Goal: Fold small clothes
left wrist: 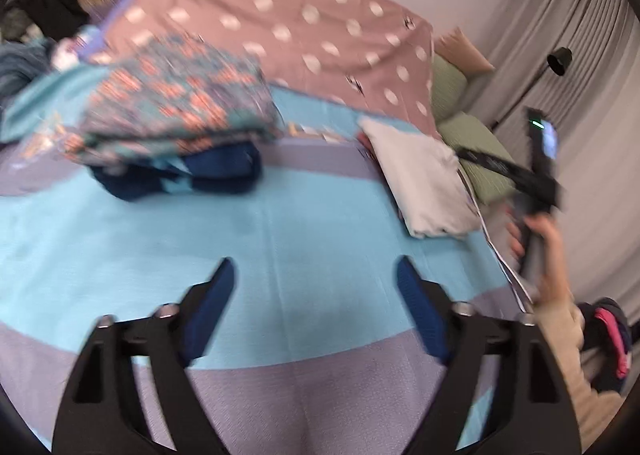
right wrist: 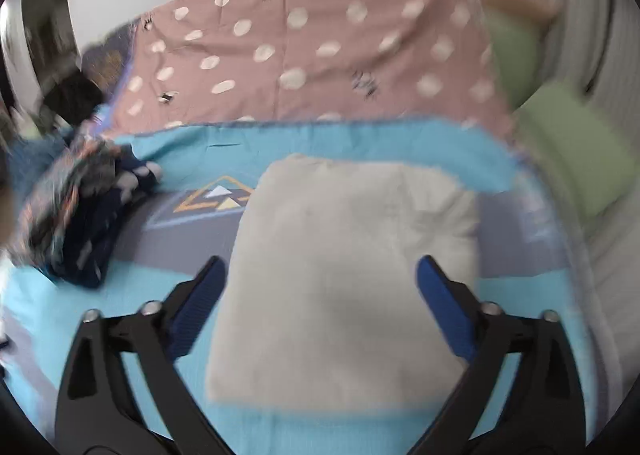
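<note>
A folded white garment (right wrist: 344,255) lies flat on the blue and lilac bedspread (right wrist: 280,431). My right gripper (right wrist: 320,279) hangs over it, open, with its fingers wide apart on either side and not touching the cloth. In the left wrist view the same white garment (left wrist: 424,183) lies at the right, near the bed's edge. My left gripper (left wrist: 316,279) is open over bare bedspread (left wrist: 312,223) with nothing between its fingers. A stack of folded patterned clothes (left wrist: 172,99) rests on a navy garment (left wrist: 216,171) at the left.
A pink dotted sheet (left wrist: 304,27) covers the back of the bed. Green pillows (left wrist: 476,147) and a grey curtain (left wrist: 580,55) are to the right. A person's hand (left wrist: 548,251) holds the other gripper's handle at the right. Dark and pink clothes (left wrist: 608,339) lie off the bed's edge.
</note>
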The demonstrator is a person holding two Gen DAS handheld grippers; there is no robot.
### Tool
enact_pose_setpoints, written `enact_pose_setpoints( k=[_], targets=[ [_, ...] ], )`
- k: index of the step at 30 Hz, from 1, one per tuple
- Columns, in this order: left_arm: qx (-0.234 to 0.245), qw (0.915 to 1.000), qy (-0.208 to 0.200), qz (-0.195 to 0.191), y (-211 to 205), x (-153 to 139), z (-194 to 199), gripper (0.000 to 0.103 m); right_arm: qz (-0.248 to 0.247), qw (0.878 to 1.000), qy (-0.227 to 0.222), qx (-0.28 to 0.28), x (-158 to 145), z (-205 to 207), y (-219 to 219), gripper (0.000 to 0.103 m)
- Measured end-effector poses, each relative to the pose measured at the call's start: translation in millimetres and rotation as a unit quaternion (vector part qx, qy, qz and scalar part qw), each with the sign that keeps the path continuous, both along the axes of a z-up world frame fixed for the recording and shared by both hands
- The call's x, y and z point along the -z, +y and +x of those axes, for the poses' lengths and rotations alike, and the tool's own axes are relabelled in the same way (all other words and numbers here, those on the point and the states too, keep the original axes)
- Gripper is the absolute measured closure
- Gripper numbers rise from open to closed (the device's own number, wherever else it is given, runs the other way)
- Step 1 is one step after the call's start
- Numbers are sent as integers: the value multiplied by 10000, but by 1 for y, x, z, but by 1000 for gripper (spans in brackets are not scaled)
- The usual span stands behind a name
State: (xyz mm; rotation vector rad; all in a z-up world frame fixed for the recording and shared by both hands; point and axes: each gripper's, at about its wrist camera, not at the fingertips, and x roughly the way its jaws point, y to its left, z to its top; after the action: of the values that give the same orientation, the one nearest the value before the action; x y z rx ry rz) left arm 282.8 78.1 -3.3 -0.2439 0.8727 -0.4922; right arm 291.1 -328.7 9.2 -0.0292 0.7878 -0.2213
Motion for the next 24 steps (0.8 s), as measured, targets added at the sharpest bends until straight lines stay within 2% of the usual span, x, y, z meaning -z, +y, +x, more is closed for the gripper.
enact_pose_setpoints(
  k=[2,4,7,11,16,19,24],
  targets=[
    [-410,9982,-257,350,2,-15,-15,6,25,9998,-176,-27,-20,-40,25,2],
    [-697,9938,-505,697,3,-27,-32,4,8,9990,-452,23,-38,-83,47,2],
    [-765,9879,-850,1051,-10,-43,-54,2,-321,9971,-674,177,-50,-127,68,2],
    [-839,9857,-957,1103,-16,-54,-83,1,-285,9948,-891,404,-56,-182,81,2],
    [-737,9839,-1042,1252,-33,-58,-118,1,-148,9935,-895,691,-60,-239,79,2],
    [-641,9816,-1144,1391,-43,-61,-136,1,-75,9932,-913,721,-60,-261,76,2],
    [-589,9825,-1163,1333,-51,-65,-156,1,-30,9928,-890,796,-59,-285,71,2]
  ],
)
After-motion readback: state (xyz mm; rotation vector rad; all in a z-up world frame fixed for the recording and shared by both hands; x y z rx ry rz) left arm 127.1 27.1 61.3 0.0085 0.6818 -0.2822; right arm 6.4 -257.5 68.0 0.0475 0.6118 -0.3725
